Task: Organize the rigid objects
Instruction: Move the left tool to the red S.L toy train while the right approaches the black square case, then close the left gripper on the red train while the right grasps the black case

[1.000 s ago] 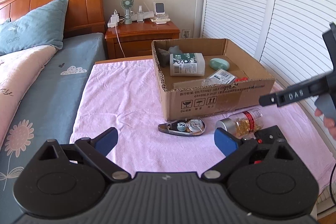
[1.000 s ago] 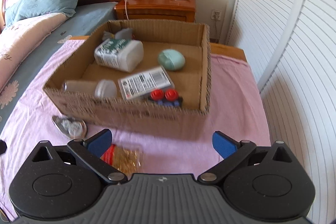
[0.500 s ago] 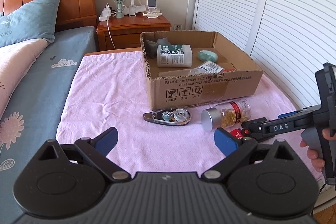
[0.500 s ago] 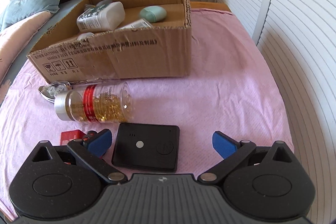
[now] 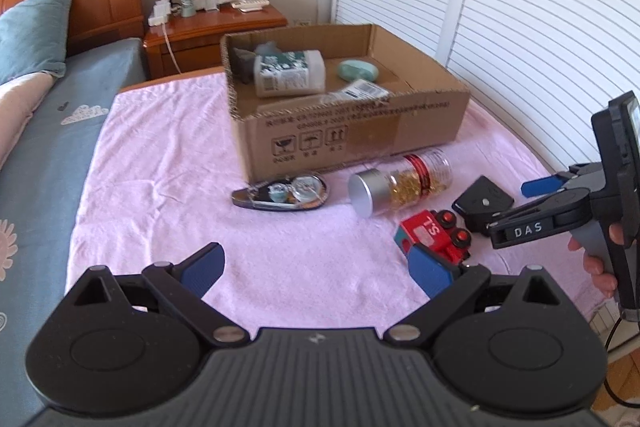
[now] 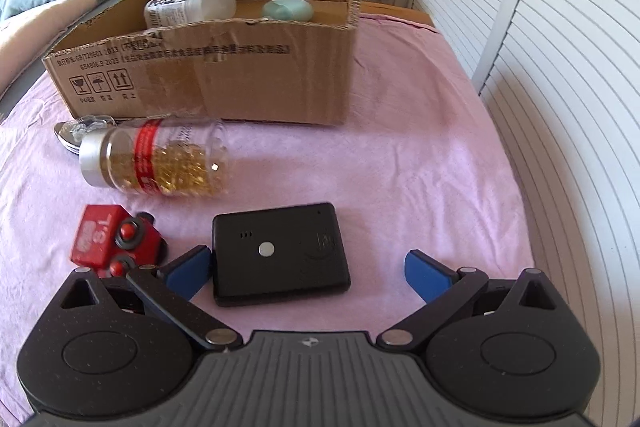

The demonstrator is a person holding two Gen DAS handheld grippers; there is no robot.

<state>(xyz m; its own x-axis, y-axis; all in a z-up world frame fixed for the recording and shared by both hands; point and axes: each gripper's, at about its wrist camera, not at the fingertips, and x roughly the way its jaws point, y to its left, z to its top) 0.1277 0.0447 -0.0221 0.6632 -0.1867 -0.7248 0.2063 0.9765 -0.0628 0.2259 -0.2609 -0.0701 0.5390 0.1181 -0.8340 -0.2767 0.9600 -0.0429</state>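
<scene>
A cardboard box (image 5: 352, 131) (image 6: 208, 75) stands on the pink towel (image 5: 160, 155) and holds a white bottle (image 5: 288, 73), a mint oval case (image 5: 358, 71) and a labelled pack (image 5: 360, 93). In front of it lie a correction tape dispenser (image 5: 284, 191), a capsule bottle (image 5: 400, 183) (image 6: 156, 163) on its side, a red toy train (image 5: 432, 235) (image 6: 108, 239) and a flat black device (image 5: 482, 201) (image 6: 280, 255). My right gripper (image 6: 308, 273) (image 5: 516, 207) is open, low over the towel, with the black device between its fingers. My left gripper (image 5: 316, 267) is open and empty, its right finger near the train.
A bed with a blue sheet (image 5: 36, 163) and a pillow (image 5: 32, 31) borders the towel on the left. A wooden nightstand (image 5: 212, 31) with a small fan stands behind the box. White louvred doors (image 5: 520, 27) run along the right. A hand (image 5: 596, 263) holds the right gripper.
My right gripper came down from above the box to the towel and now brackets the black device. My left gripper drew back and turned right, bringing the red train into view.
</scene>
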